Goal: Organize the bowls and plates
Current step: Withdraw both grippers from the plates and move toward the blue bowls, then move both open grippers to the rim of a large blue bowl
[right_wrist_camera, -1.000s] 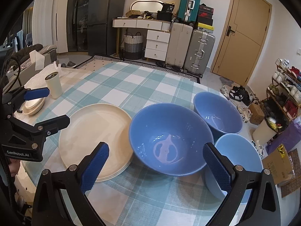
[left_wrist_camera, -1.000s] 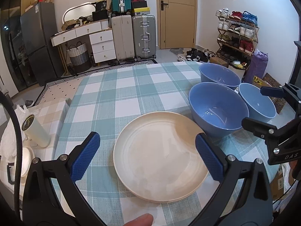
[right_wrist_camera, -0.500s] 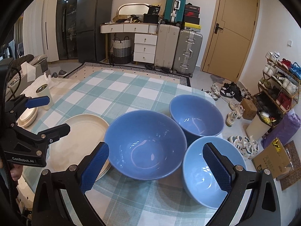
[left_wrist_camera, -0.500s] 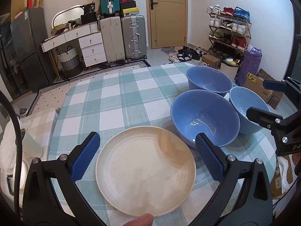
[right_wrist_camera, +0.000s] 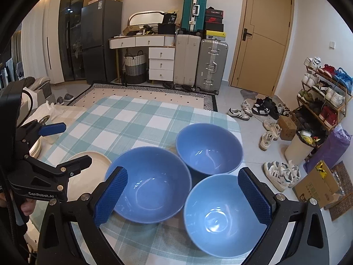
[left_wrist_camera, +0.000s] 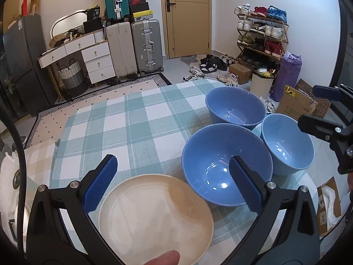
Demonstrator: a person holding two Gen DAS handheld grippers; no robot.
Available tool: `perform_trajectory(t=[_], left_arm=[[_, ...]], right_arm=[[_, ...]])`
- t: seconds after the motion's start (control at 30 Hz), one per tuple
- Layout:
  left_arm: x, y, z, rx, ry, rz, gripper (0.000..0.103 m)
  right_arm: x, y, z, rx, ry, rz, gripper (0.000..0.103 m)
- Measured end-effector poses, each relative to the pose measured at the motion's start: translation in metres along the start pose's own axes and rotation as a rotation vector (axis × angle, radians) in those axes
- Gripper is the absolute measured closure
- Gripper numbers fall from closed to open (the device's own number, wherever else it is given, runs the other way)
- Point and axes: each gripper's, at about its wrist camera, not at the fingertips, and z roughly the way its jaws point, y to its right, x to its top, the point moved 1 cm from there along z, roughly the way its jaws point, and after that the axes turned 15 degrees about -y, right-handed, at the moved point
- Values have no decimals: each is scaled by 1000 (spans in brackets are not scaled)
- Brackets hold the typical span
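Observation:
A cream plate (left_wrist_camera: pixel 154 216) lies on the checked tablecloth near the front edge, below and between the fingers of my left gripper (left_wrist_camera: pixel 174 176), which is open and empty. Right of the plate sit three blue bowls close together: a large one (left_wrist_camera: pixel 225 165), a far one (left_wrist_camera: pixel 236 106) and a paler one (left_wrist_camera: pixel 286 143). My right gripper (right_wrist_camera: pixel 183 190) is open and empty above the large bowl (right_wrist_camera: pixel 147 181) and the pale bowl (right_wrist_camera: pixel 222 214), with the far bowl (right_wrist_camera: pixel 209 148) beyond. The left gripper (right_wrist_camera: pixel 55 145) partly hides the plate (right_wrist_camera: pixel 88 172).
The table's right edge (right_wrist_camera: pixel 239 132) runs just past the bowls, with shoes and boxes on the floor beyond. A white tumbler (left_wrist_camera: pixel 15 176) and a stack of small dishes (right_wrist_camera: pixel 35 150) sit left of the table. A fingertip (left_wrist_camera: pixel 163 258) shows at the bottom.
Both grippers have drawn back and swung right. The plate has slid lower in the left view, and the pale bowl now lies between the right fingers. Nothing was gripped.

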Motion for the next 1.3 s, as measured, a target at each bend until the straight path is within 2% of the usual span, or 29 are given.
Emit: perform_trajectory(t=[0.23, 0.5, 0.8, 1.03, 1.3], left_arm=[[28, -2, 10, -39, -9, -17, 2], [55, -4, 20, -18, -11, -3, 2], [85, -1, 42, -35, -21, 2, 2], [105, 5, 69, -27, -19, 6, 2], [126, 8, 113, -49, -75, 11, 2]], right_arm=[[19, 21, -6, -29, 11, 21, 1], [34, 47, -6, -38, 15, 66, 1], [34, 80, 19, -52, -26, 140, 1], [34, 105, 40, -10, -45, 217, 1], [39, 125, 64, -19, -75, 264, 1]])
